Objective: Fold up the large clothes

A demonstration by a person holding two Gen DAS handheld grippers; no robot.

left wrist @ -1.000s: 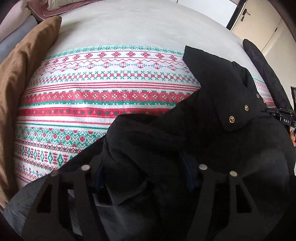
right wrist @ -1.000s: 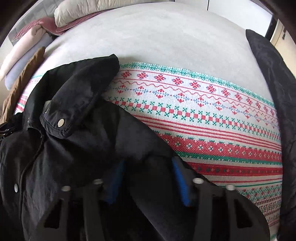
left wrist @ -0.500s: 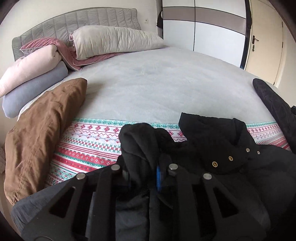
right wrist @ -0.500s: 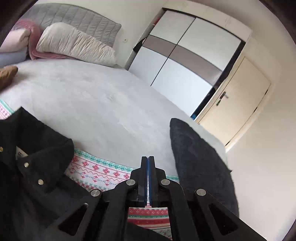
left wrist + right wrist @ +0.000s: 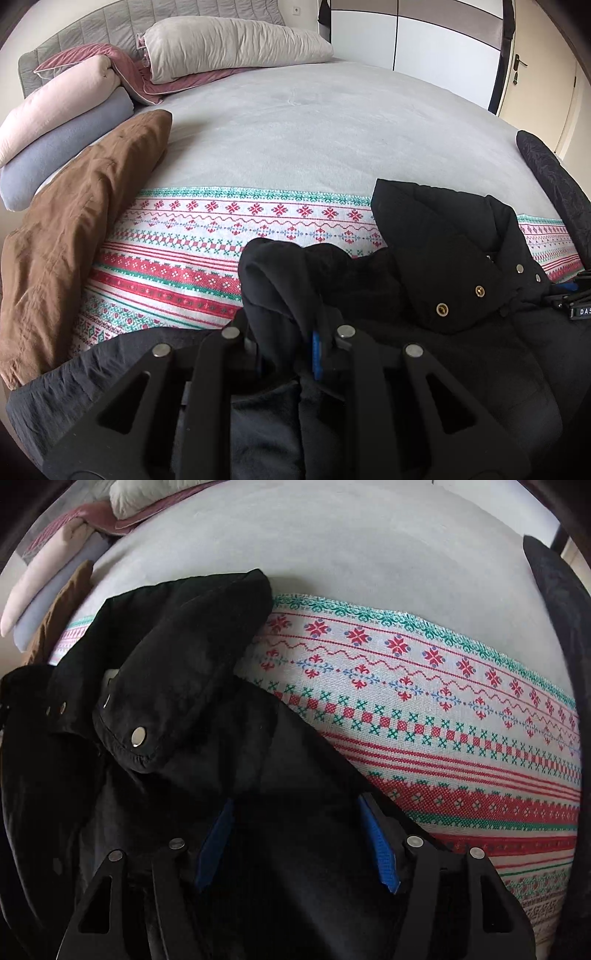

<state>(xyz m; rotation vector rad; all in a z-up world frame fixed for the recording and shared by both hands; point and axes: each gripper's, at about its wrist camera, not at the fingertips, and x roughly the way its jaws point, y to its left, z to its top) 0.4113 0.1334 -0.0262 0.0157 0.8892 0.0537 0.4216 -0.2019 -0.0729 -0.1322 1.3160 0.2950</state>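
The left gripper (image 5: 286,343) just pinched and lifted the black jacket (image 5: 424,280) (folding can start); the right gripper (image 5: 295,834) is opening over it.

Black jacket (image 5: 436,258): matt woven cloth, slightly crinkled, with shiny metal snap studs; patterned blanket (image 5: 192,236): flat woven cloth, matt, in red and green bands; bed cover (image 5: 314,133): soft, fleecy grey cloth; brown garment (image 5: 74,221): creased, faintly glossy fabric; tongs: matt black plastic, ribbed blue pads (image 5: 380,843).
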